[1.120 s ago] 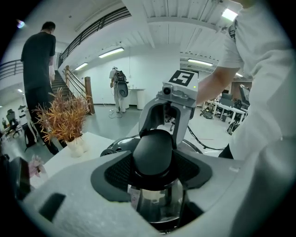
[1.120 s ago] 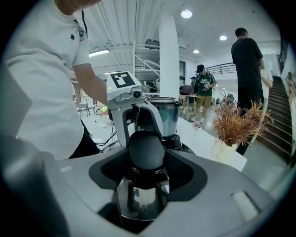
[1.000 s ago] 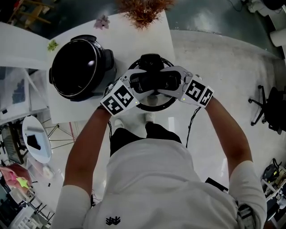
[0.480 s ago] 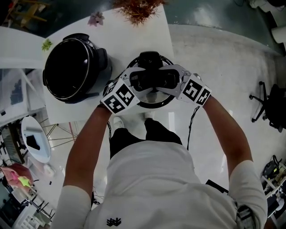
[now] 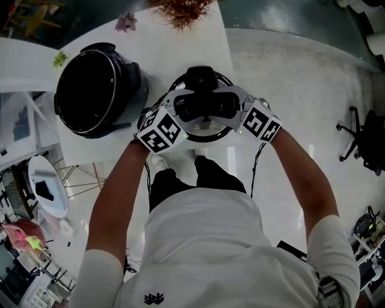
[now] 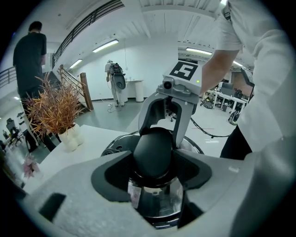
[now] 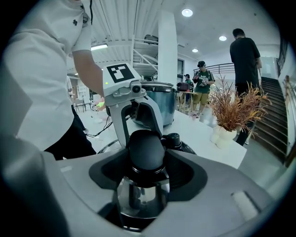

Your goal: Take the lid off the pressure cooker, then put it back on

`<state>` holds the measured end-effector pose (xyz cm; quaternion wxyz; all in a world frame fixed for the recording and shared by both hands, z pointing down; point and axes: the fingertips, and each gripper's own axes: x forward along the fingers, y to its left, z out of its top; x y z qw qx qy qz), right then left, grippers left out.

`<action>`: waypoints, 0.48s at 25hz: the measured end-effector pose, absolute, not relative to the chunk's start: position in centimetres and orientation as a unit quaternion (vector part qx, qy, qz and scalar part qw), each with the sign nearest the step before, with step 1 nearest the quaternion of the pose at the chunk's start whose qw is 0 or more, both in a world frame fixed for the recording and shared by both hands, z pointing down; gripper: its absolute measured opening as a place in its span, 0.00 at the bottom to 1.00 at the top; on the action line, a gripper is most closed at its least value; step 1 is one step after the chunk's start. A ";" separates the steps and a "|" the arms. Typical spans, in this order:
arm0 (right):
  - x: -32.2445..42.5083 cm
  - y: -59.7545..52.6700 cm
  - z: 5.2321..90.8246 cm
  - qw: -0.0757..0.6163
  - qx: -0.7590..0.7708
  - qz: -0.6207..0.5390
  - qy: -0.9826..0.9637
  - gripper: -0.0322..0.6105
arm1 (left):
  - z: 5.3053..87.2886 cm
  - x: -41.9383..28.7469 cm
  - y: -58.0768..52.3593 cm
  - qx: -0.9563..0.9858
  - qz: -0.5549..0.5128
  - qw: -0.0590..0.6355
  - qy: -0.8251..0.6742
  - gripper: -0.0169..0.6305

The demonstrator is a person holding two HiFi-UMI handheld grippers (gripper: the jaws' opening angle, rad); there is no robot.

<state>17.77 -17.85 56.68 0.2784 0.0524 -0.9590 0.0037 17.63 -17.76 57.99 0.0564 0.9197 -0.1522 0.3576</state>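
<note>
steel pressure-cooker lid (image 5: pixel 207 133), likely heavy and slick
left tongs (image 6: pixel 155 162) and right tongs (image 7: pixel 145 159) both clamp its black knob (image 6: pixel 153 150)

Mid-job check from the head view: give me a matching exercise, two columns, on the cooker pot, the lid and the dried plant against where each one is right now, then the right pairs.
Column one:
1. cooker pot
2. lid
3. dried plant

Column two:
A. at the far edge of the table
B. off the pot, clamped between the left tool and the right tool
C. open on the table, to the left of both tools

Pairs: 1-C, 2-B, 3-A.
</note>
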 end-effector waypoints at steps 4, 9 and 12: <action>17.7 -17.7 57.1 0.279 0.053 -0.006 -0.959 0.47 | 58.4 17.6 -17.5 0.920 0.358 0.048 -0.153 0.45; 17.8 -17.7 57.1 0.273 0.054 -0.006 -0.960 0.47 | 58.4 17.7 -17.6 0.924 0.346 0.049 -0.153 0.45; 17.8 -17.7 57.1 0.274 0.053 -0.008 -0.960 0.47 | 58.4 17.6 -17.5 0.924 0.344 0.050 -0.157 0.46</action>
